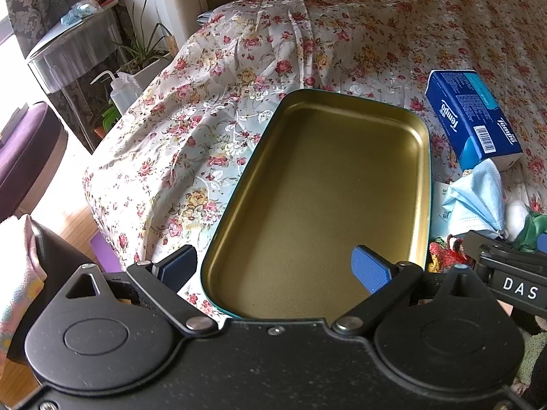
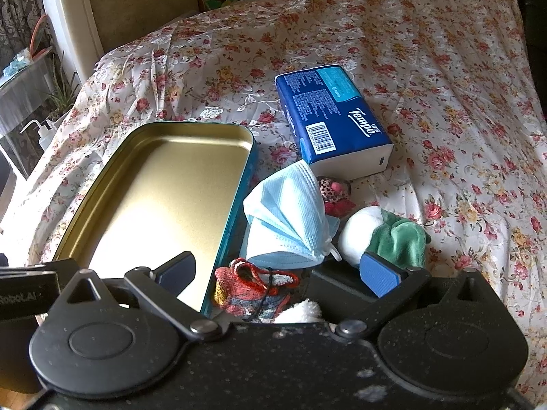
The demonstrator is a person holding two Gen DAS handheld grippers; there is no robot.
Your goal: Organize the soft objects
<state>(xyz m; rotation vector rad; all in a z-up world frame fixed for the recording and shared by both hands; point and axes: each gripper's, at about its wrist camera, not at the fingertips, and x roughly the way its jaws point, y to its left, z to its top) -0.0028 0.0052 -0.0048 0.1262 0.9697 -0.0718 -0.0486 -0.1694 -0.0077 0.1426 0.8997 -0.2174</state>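
Left gripper (image 1: pixel 276 268) fills the foreground of the left wrist view, fingers spread wide with nothing between them, poised over the near end of an empty gold-lined tin (image 1: pixel 321 184) on a floral bedspread (image 1: pixel 205 102). At 2 o'clock from the tin lies a blue tissue pack (image 1: pixel 473 116); at 3 o'clock, a crumpled blue face mask (image 1: pixel 475 201). Right wrist view: right gripper (image 2: pixel 278 273) likewise spread and holding nothing, with a red knitted pouch (image 2: pixel 246 288) between its fingers, untouched. Face mask (image 2: pixel 290 218) sits at 12 o'clock just beyond, beside the tin (image 2: pixel 160 184); a white-and-green plush (image 2: pixel 383 235) lies at 1 o'clock, the tissue pack (image 2: pixel 331 116) farther back.
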